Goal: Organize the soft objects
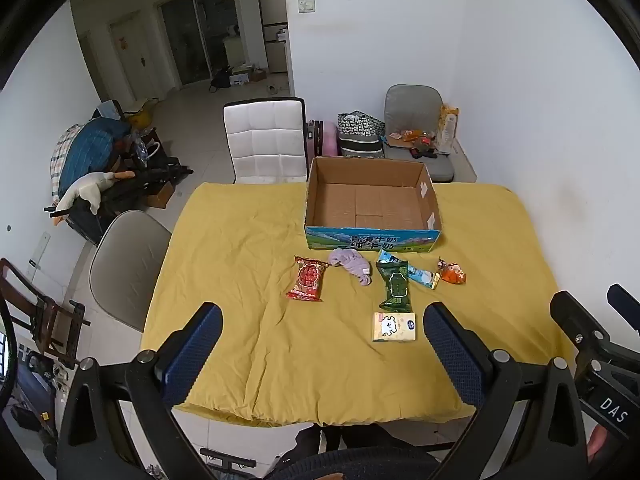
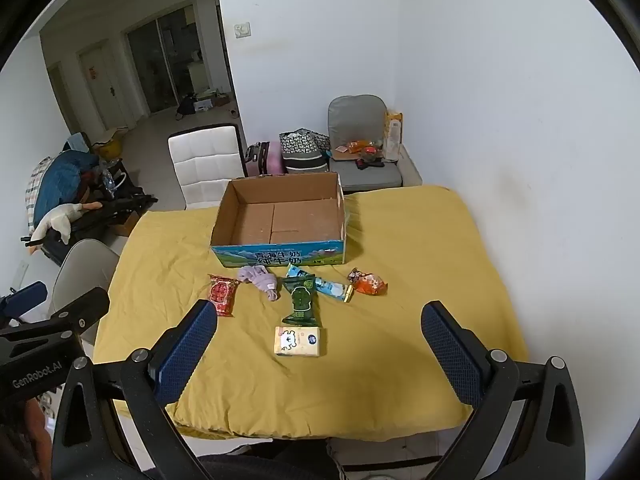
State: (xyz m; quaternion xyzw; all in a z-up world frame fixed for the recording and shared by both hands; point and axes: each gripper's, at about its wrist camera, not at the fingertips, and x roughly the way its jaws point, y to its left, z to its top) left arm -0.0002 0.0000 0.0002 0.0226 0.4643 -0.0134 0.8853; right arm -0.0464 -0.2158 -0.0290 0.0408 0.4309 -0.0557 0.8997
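Fingers of the left gripper and right gripper gape wide, holding nothing, above the near edge of the yellow-clothed counter. Nothing looks sorted yet: the open cardboard box is bare. Nearest lies the yellow tissue pack, behind it the green snack packet and lilac cloth bundle. Next, I'd guess, reach down and pinch one softly.

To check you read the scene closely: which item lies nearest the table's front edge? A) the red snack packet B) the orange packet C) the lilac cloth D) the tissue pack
D: the tissue pack lies alone in front of the green packet, closest to both open claws.
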